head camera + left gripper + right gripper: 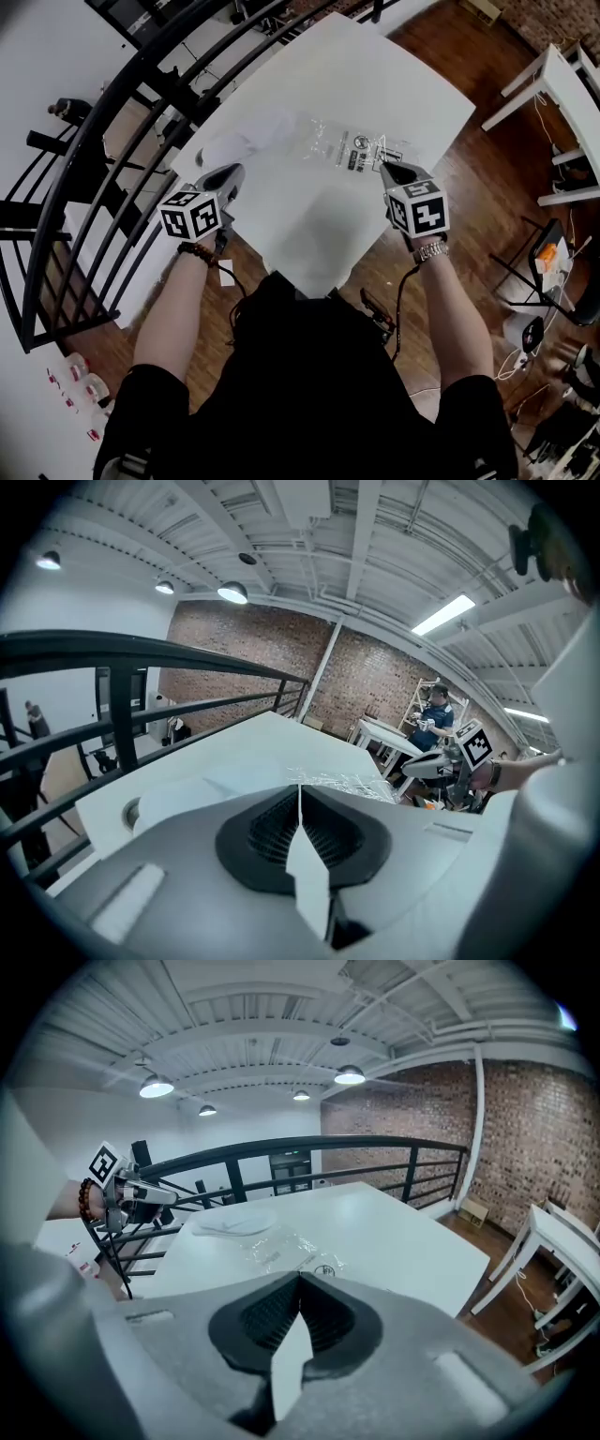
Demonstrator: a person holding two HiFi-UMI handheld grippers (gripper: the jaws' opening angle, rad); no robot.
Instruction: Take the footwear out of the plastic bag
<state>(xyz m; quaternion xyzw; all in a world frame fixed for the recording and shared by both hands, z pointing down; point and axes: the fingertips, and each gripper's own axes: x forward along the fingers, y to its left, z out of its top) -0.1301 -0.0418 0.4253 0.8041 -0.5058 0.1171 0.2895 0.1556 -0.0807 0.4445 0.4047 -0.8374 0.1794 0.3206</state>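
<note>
**Footwear (234, 146) on the table, both grippers clenched on nothing**

Footwear, white and flat, lies on the white table (375, 75) at the left end of the clear bag (349, 150). It touches or overlaps that end; whether any of it sits inside the plastic cannot be told. The right gripper view shows the same piece (230, 1225) just beyond the crinkled bag (291, 1246), towards the black railing (281, 1152).

The bag lies flat across the middle of the table, with dark print on its right half.

The left gripper (228, 172) hangs over the table's near left edge, close to the footwear but not touching it. In its own view the jaws (300, 803) meet along a thin line with nothing between them, and the bag (342, 782) shows beyond the tips.

The right gripper (392, 172) hangs near the bag's right end, clear of it. Its jaws (300, 1288) are likewise pressed together and empty.
</note>
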